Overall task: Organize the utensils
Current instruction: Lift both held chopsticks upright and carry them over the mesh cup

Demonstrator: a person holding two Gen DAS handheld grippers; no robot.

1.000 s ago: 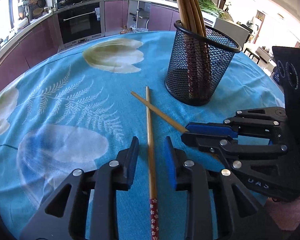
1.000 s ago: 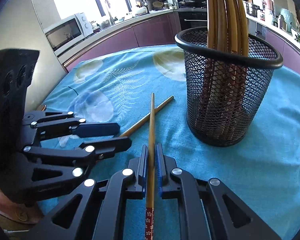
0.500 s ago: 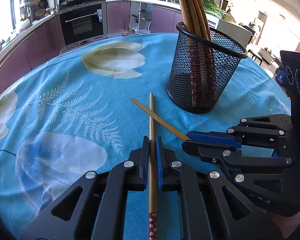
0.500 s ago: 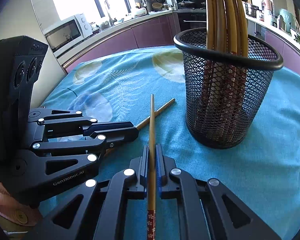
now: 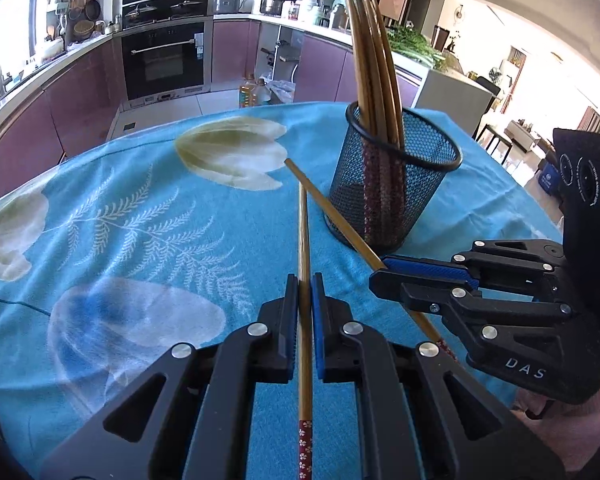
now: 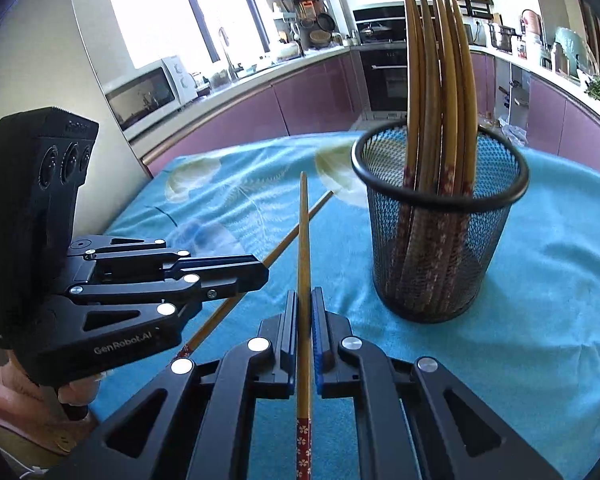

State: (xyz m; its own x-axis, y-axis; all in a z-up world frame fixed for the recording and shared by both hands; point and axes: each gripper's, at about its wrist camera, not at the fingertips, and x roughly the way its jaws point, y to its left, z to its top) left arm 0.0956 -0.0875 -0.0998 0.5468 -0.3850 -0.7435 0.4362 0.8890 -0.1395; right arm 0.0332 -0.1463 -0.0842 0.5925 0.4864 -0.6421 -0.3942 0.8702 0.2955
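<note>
A home kitchen is seen here. A black oven (image 5: 164, 60) is built into the wall, with pots set on the stove (image 5: 166, 6) above it. Purple cupboards (image 5: 80, 92) are lined up under a long pale counter (image 6: 260, 76). A white microwave (image 6: 148, 94) is kept near a big bright window (image 6: 156, 8), and a tap (image 6: 226, 50) is seen beside it. Pans and tools (image 6: 320, 20) are hung on the wall. Green vegetables (image 5: 416, 46) are laid on a counter. Bottles of oil (image 5: 252, 94) are stood on the tiled floor. The worktop (image 5: 100, 208) is covered with a blue flowered cloth. Further back, a bright living room (image 5: 532, 92) with chairs is seen.
</note>
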